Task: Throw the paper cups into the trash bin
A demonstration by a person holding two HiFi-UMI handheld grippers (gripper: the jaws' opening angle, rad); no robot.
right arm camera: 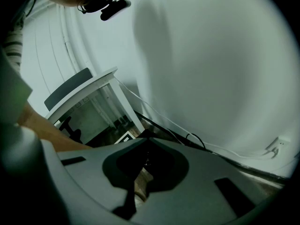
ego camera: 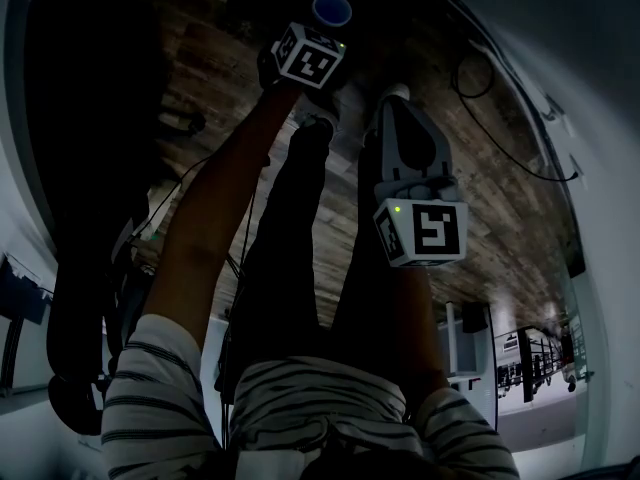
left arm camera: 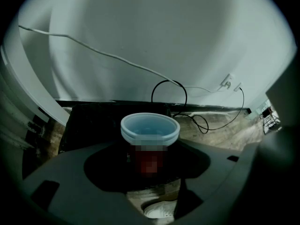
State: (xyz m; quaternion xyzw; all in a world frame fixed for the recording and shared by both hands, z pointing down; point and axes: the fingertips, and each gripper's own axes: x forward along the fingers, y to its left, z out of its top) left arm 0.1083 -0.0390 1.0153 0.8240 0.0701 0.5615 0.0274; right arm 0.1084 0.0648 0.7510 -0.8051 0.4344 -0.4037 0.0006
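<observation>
My left gripper [ego camera: 322,30] is shut on a paper cup [ego camera: 331,10], held out over the dark wood floor. In the left gripper view the cup [left arm camera: 150,129] stands upright between the jaws of that gripper [left arm camera: 150,159], with a pale blue rim and inside and a red outer wall. Behind the cup lies a wide black shape [left arm camera: 93,121] against the wall; I cannot tell if it is the trash bin. My right gripper [ego camera: 396,96] hangs lower and to the right, its jaws meeting with nothing between them [right arm camera: 143,132].
Black cables [left arm camera: 169,93] loop over the floor by a white wall with a socket [left arm camera: 228,81]. A white table frame [right arm camera: 101,86] stands to the right gripper's left. The person's legs and a white shoe [left arm camera: 159,211] are below the grippers.
</observation>
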